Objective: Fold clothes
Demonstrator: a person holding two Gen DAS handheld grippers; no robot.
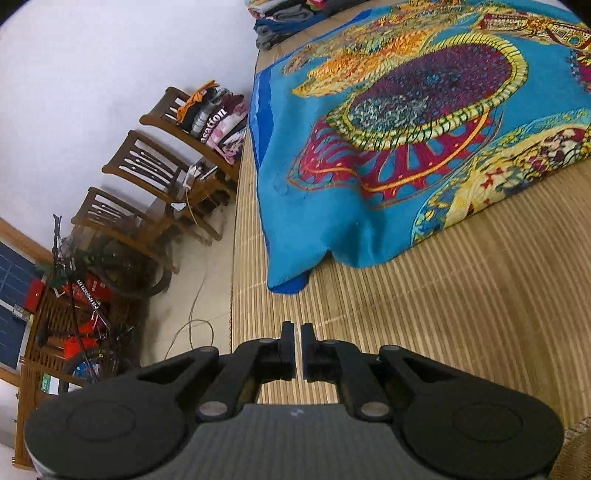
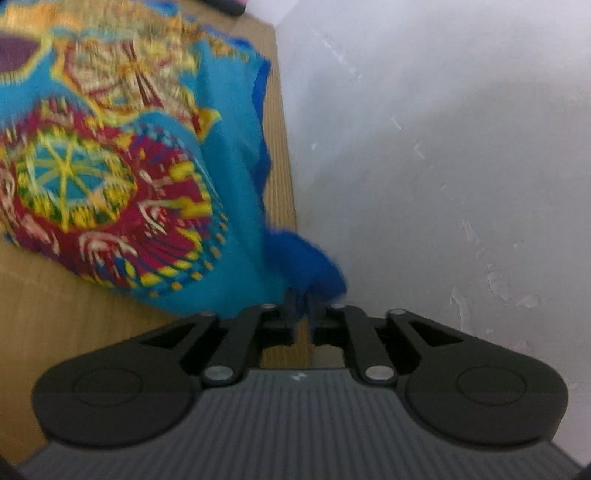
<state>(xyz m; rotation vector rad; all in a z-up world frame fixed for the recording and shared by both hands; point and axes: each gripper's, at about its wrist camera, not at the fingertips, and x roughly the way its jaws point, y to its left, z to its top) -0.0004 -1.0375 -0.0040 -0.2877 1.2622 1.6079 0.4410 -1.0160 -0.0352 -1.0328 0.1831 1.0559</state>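
Observation:
A bright blue garment (image 1: 406,129) with yellow, red and purple patterns lies spread on a bamboo mat (image 1: 443,314). In the left wrist view its near corner (image 1: 291,280) rests a short way ahead of my left gripper (image 1: 297,328), whose jaws stand only a slit apart with nothing between them. In the blurred right wrist view the same garment (image 2: 147,184) is bunched at its dark blue hem (image 2: 306,254). My right gripper (image 2: 303,295) is shut on that hem, lifting the edge off the mat next to a white wall (image 2: 443,147).
Three wooden chairs (image 1: 155,166) line the wall left of the mat, and the far one holds stacked clothes (image 1: 214,118). More folded clothes (image 1: 280,18) sit at the mat's far end. A bicycle (image 1: 92,295) and a cable (image 1: 195,306) are on the floor.

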